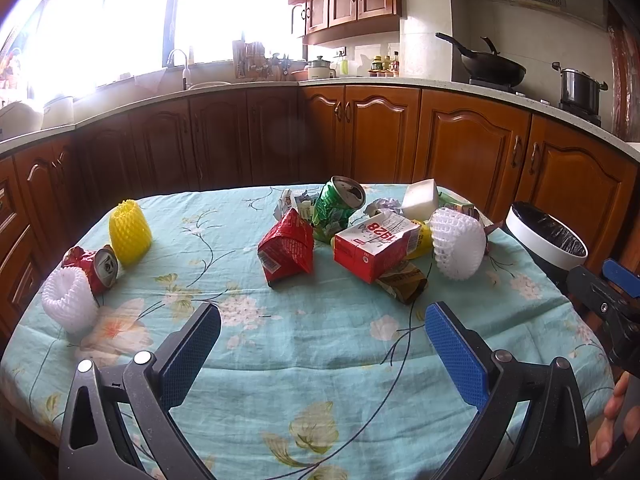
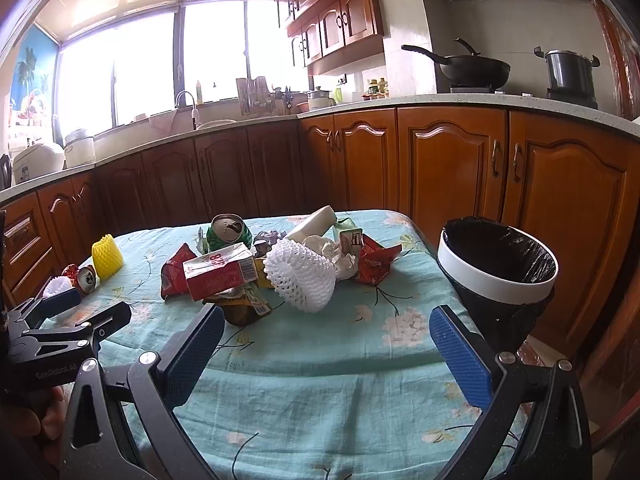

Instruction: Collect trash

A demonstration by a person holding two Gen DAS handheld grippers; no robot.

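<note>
Your left claw (image 1: 322, 322) and right claw (image 2: 326, 326) are both wide and empty above the counter (image 1: 320, 360); the trash pile (image 1: 372, 236) lies at twelve o'clock, the bin (image 2: 496, 272) at two.

Three foam fruit nets are counted: two white (image 1: 458, 243) (image 1: 70, 300), one yellow (image 1: 130, 231). Two crushed drink cans are seen, green (image 1: 338, 204) and red (image 1: 100, 267). One red-and-white carton (image 1: 374, 245) and one white-rimmed, black-lined bin (image 2: 498, 264) are visible.
</note>
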